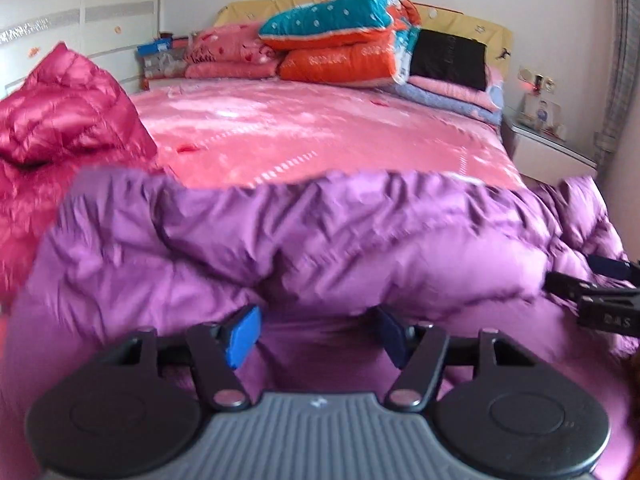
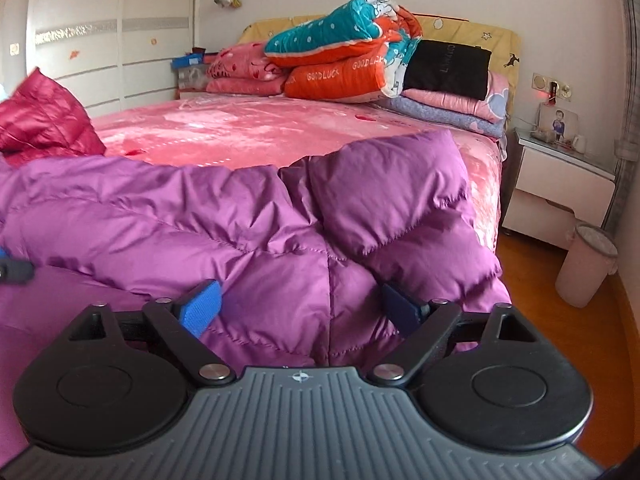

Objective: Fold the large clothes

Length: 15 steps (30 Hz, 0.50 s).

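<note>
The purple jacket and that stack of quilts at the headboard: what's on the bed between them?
Nothing but bare pink bedspread between the purple jacket and the quilts, seen in both wrist views.

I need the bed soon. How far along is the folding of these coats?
Early. The purple down jacket is spread on the pink bed with one puffy part turned over, but is no compact fold. Both the left gripper and the right gripper have jacket padding between wide-spread pads; a firm grip is unclear. The red jacket lies crumpled, apparently unfolded.
</note>
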Each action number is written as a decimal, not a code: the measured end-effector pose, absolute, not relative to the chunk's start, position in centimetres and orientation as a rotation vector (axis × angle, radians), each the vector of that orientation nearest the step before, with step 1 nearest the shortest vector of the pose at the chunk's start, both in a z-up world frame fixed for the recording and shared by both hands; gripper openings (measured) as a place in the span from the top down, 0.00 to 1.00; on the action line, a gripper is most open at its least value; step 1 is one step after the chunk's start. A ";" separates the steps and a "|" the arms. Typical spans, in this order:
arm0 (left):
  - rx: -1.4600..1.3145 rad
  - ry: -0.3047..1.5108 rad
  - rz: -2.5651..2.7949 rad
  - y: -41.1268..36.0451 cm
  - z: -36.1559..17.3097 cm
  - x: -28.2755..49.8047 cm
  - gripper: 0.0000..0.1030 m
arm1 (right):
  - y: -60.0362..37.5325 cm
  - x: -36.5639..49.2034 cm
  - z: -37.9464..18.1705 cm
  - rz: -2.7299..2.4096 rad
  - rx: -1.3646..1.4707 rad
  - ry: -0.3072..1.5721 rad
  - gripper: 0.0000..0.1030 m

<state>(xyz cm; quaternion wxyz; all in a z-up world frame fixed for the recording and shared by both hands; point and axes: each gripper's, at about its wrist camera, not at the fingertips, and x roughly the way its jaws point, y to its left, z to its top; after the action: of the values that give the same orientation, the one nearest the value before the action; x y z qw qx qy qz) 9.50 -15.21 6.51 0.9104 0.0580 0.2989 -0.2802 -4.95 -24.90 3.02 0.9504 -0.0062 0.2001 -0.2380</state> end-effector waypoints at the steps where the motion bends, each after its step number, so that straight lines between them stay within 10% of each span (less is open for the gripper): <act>1: 0.120 0.608 -0.576 -15.2 6.5 10.3 0.36 | -25.4 -4.0 3.1 -0.487 -0.020 0.409 0.00; 15: 0.051 0.490 -0.483 -13.1 6.0 18.4 0.32 | -33.1 3.6 3.4 -0.581 0.163 0.440 0.00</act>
<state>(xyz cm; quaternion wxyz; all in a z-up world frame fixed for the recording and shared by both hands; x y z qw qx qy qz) 18.38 -13.07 6.01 0.9411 0.0250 0.2401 -0.2369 3.59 -33.09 3.39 0.9311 0.0794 0.2150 -0.2839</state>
